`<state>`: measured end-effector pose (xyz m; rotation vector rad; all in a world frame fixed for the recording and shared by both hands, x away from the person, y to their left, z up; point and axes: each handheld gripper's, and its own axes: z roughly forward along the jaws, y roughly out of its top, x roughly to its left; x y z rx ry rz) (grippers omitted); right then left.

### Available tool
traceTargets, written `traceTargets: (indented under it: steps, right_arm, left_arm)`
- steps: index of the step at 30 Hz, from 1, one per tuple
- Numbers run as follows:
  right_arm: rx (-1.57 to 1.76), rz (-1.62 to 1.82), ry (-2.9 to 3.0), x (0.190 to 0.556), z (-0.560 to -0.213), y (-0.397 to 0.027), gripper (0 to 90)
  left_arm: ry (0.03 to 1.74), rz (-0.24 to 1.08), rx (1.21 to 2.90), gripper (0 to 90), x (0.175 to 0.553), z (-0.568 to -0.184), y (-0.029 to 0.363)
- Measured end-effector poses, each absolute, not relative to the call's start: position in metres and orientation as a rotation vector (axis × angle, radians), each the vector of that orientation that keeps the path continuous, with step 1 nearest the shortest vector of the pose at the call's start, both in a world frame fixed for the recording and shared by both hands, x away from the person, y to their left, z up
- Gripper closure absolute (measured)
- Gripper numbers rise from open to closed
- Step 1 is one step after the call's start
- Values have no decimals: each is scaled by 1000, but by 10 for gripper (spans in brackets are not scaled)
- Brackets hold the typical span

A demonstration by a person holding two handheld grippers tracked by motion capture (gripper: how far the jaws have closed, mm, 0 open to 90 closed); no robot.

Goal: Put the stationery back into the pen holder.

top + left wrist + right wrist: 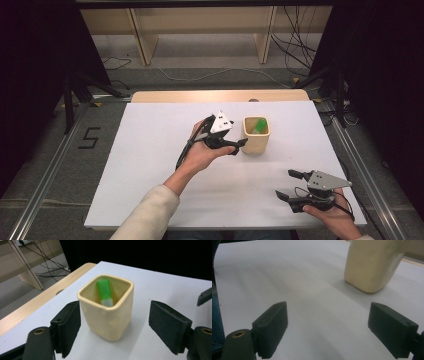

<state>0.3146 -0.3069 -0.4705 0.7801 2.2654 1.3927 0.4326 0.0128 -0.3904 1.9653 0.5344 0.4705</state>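
High view showed, at the left, a bare stretch of the white surface [150,165], and then the left tongs [241,145] beside a cream square cup [256,136] near the middle. The cup stood upright, with a green stick [258,125] leaning inside it. In the left gripper view the cup [108,315] sat between the spread jaws; the near-left pad was close to its wall, or perhaps grazing it, while the other pad stood well apart from it. The pads were not pinching anything. The green stick [105,292] rested against the far inner wall, its pale end toward the near rim.

Farther right, the right tongs [287,185] lay low near the front edge of the surface, well apart from the cup. Their jaws were spread wide with nothing between them.

Judged from this, the step in hand was the left tongs working at the cup. If they were to take it, centring the cup between the pads before squeezing would matter, since an off-centre grip could twist the smooth glazed cup. If they were leaving it, drawing straight back would avoid the near pad dragging the wall and tipping it.
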Motion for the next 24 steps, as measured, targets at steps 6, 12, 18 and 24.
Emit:
traceTargets:
  steps: [6, 12, 18, 24]
  right_arm:
    - [770, 1382, 2271, 315, -470, -308, 169]
    - [761, 1386, 2270, 315, -471, -307, 169]
    - [763, 1382, 2271, 315, -471, -307, 169]
    - [765, 1383, 2271, 315, -471, -307, 169]
  left_arm:
    - [541, 472, 1981, 254, 422, -394, 30]
    - [570, 474, 1980, 254, 411, -402, 51]
    - [595, 483, 1976, 255, 400, -409, 69]
    - [630, 484, 1976, 255, 381, -423, 91]
